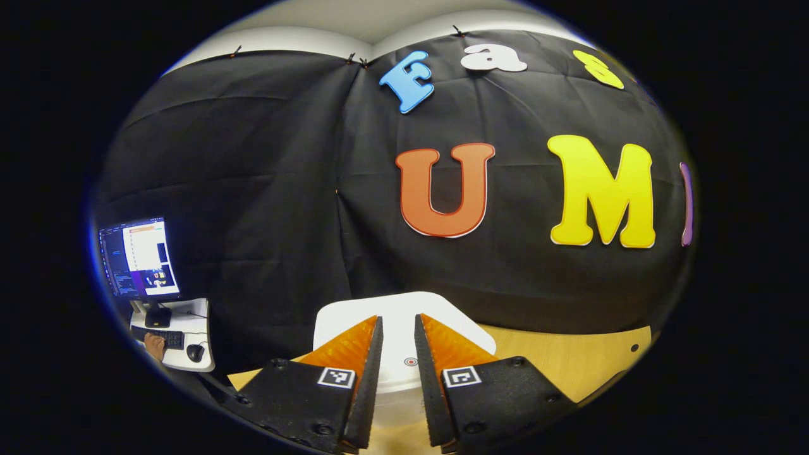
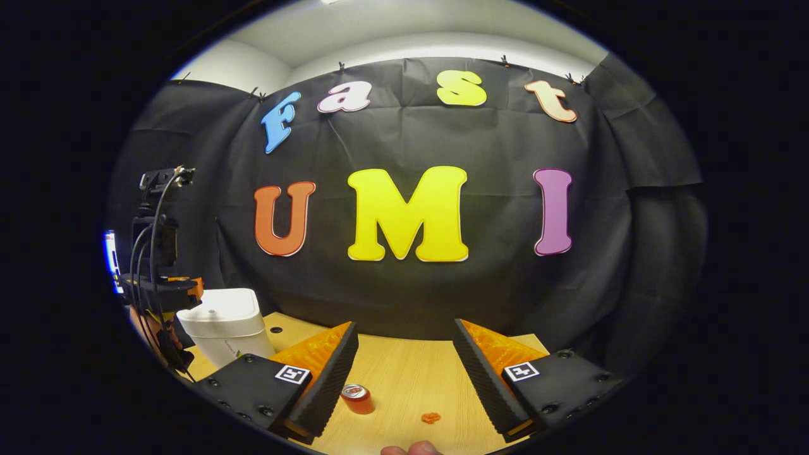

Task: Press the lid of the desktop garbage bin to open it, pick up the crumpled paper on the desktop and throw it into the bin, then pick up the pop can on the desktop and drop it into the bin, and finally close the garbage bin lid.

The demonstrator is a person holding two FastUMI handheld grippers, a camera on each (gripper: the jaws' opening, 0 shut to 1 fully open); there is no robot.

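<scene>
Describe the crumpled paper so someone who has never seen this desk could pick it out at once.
Start at the wooden table in front of the black cloth wall, in the right gripper view. Near the table's front edge, between that gripper's open jaws, stands a red pop can; the crumpled paper lies apart to its right. It is the small, flat orange scrap, far lower than the can or the white garbage bin.

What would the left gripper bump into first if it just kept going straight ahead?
Most likely the garbage bin. The left gripper points right at its closed white lid, with the fingers a little apart. How near it is cannot be told from the left gripper view.
</scene>
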